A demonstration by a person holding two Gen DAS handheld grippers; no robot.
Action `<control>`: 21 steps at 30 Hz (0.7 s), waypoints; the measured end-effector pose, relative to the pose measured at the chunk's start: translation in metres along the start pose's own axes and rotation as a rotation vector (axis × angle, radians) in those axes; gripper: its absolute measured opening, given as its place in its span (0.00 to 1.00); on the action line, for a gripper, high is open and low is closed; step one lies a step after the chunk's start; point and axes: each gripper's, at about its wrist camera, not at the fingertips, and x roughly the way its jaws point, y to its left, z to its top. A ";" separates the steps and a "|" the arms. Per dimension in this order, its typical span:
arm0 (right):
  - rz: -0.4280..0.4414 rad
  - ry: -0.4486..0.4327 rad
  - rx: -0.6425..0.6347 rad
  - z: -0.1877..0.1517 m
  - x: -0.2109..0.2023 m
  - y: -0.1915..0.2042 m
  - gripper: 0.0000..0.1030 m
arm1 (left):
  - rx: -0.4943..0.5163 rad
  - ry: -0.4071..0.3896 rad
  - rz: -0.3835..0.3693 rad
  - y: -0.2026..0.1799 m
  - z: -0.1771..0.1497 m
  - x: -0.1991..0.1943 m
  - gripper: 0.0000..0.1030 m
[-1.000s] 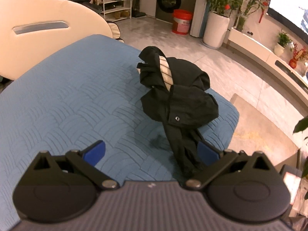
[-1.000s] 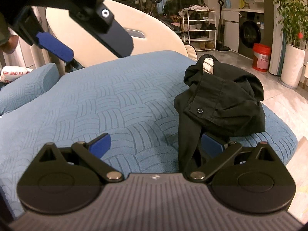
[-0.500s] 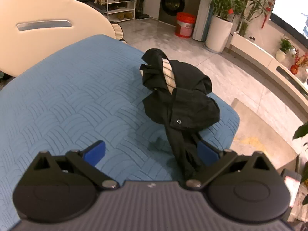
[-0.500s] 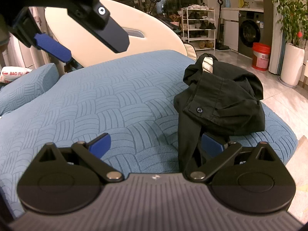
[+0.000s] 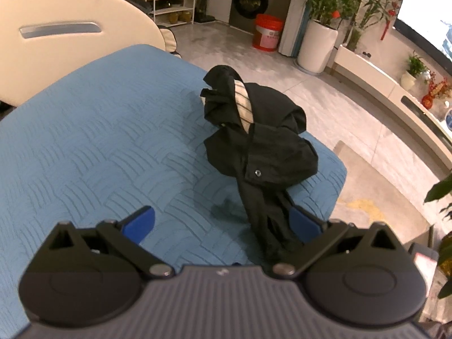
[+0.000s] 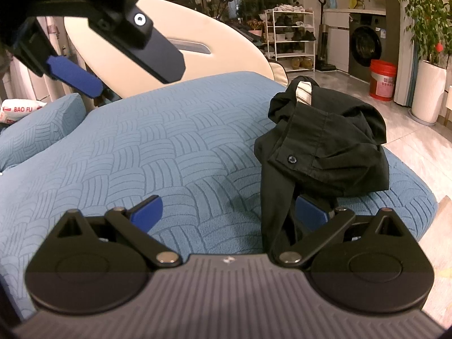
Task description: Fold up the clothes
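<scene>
Garment [image 5: 254, 147] lies bunched at the far corner of the blue cushion [image 5: 99, 141], one strip trailing toward the cameras. Over the last second the left view drew slightly back. Left gripper [image 5: 221, 223] and right gripper [image 6: 228, 212] both spread wide, clamping nothing; strip brushes each right finger. Still a heap, unfolded.

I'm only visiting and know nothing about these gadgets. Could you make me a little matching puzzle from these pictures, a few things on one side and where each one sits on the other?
Things:
1. crumpled black garment
2. orange plastic bucket
3. white metal shoe rack
4. tall white plant pot

Places:
A. against the far wall, shoes on its shelves
B. on the floor, holding a leafy green plant
C. on the blue quilted cushion, near its far right corner
D. on the floor in front of the dark washing machine

Pairs: 1-C, 2-D, 3-A, 4-B
</scene>
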 end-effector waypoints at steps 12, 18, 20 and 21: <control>0.003 0.012 0.015 0.005 0.010 0.013 1.00 | 0.009 0.001 -0.005 -0.006 -0.005 0.000 1.00; 0.004 0.013 0.020 0.006 0.009 0.012 1.00 | 0.010 0.002 -0.005 -0.006 -0.006 0.003 1.00; 0.004 0.012 0.021 0.005 0.008 0.013 1.00 | 0.008 0.002 -0.005 -0.006 -0.006 0.003 1.00; 0.004 0.012 0.022 0.005 0.007 0.014 1.00 | 0.009 0.002 -0.005 -0.006 -0.006 0.003 1.00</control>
